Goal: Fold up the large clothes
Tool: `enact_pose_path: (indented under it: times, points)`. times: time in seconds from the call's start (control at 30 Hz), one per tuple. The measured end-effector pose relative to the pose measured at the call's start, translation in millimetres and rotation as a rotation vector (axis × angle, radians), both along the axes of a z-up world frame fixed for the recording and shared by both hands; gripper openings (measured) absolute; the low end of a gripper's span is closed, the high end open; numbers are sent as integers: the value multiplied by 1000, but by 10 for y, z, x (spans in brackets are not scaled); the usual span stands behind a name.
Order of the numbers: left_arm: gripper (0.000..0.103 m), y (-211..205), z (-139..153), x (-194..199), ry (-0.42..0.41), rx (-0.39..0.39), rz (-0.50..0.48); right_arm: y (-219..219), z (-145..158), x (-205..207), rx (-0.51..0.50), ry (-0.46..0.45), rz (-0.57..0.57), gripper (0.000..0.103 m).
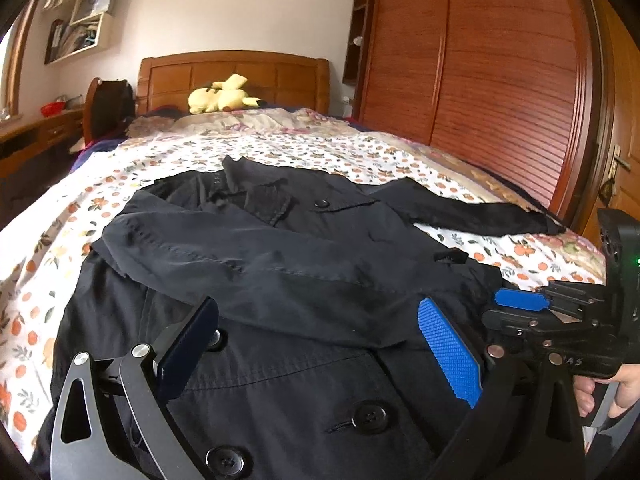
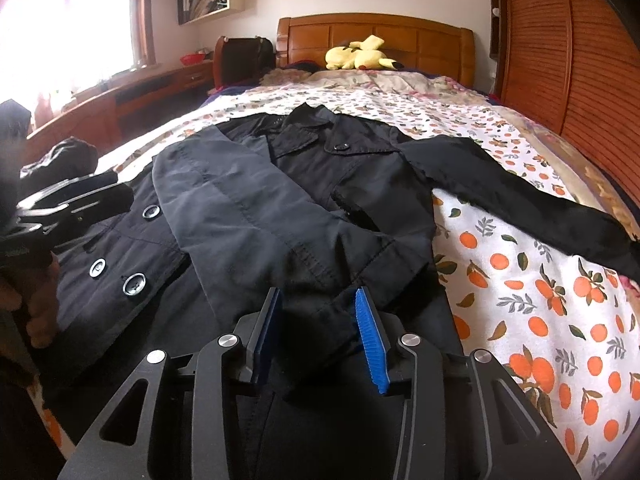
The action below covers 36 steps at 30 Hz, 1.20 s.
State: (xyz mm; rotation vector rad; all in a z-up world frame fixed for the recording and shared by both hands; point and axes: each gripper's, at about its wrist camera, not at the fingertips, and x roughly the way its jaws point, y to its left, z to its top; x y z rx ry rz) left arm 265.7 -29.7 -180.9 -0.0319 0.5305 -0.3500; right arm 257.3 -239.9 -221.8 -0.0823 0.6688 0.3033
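I see the black coat [image 2: 304,184] flat on the bed [image 2: 520,280], its cuff lying loose between my right fingers [image 2: 320,332], and my left fingers [image 1: 320,344] spread wide just above it.

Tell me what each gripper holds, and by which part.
The left gripper stands open, holding nothing. The black buttoned coat has its folded sleeve cuff between the right gripper pads; whether they pinch it cannot be told.

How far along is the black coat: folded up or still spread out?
Partly folded. The coat lies flat on the bed, one sleeve laid across its front, the other sleeve stretched out sideways.
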Motion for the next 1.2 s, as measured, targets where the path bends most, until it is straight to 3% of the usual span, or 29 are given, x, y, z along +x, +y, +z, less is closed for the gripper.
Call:
enact_pose_path:
  times: [0.17,0.33,0.5,0.7,0.9,1.1,1.2]
  points:
    - [101,43,29,-38,-18,-26,-17,-123,202,-106,59,-36,-26,43]
    - [101,4,63,-83,-36,-3,-30,-366,367,-142,22,-70,-83,43]
    - [101,-4,109,-125,-35,17,-54,-759,444,44,-29,-42,-166,43]
    - [101,64,197,-165,-38,14,-70,-1221,332,420,-94,24,-295,43]
    - [101,147,267,-198,-38,20,-91,-1630,229,781,-73,101,-390,43]
    - [101,249,277,-189,-31,31,-91,-1742,162,1108,-186,139,-431,55]
    - [101,326,277,-171,-25,16,-73,-1791,125,1279,-199,166,-446,68]
